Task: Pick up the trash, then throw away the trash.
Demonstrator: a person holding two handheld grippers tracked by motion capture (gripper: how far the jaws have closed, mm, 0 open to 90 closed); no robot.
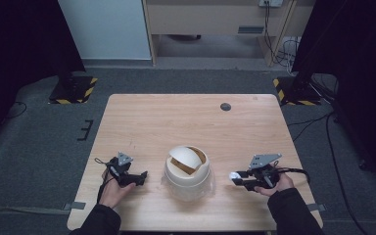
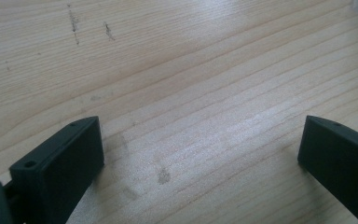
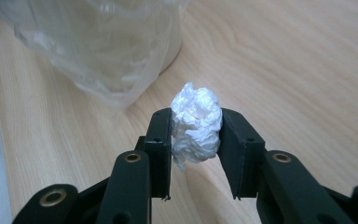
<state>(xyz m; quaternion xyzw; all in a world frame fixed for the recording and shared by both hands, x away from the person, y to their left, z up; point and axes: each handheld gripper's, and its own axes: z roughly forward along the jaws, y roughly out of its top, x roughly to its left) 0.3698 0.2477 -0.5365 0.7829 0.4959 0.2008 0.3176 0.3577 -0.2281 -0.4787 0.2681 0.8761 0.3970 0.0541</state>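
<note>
Right gripper (image 1: 238, 179), at the lower right of the high view, is clamped on a crumpled white paper ball (image 1: 234, 176); in the right gripper view the ball (image 3: 196, 126) sits squeezed between the two black jaws, clear of the wood beneath it. Left gripper (image 1: 139, 178), at the lower left of the high view, has its jaws spread wide with nothing between them, and the left gripper view shows bare wood grain in the gap (image 2: 200, 154).

Largest of all is the wooden table (image 1: 176, 117), which takes up the middle of the high view. At its lower centre, between the two grippers, stands a cream-coloured bin (image 1: 187, 171) with a domed swing lid, and a clear plastic liner (image 1: 210, 185) spills out around its base. In the right gripper view that liner (image 3: 98, 51) bulges in the upper left of the frame, just beyond the paper ball, with open tabletop between them. A small dark round cap (image 1: 225, 106) lies near the table's far edge, upper right of centre, well apart from everything else. Dark sleeves (image 1: 293, 210) enter from the bottom edge.
</note>
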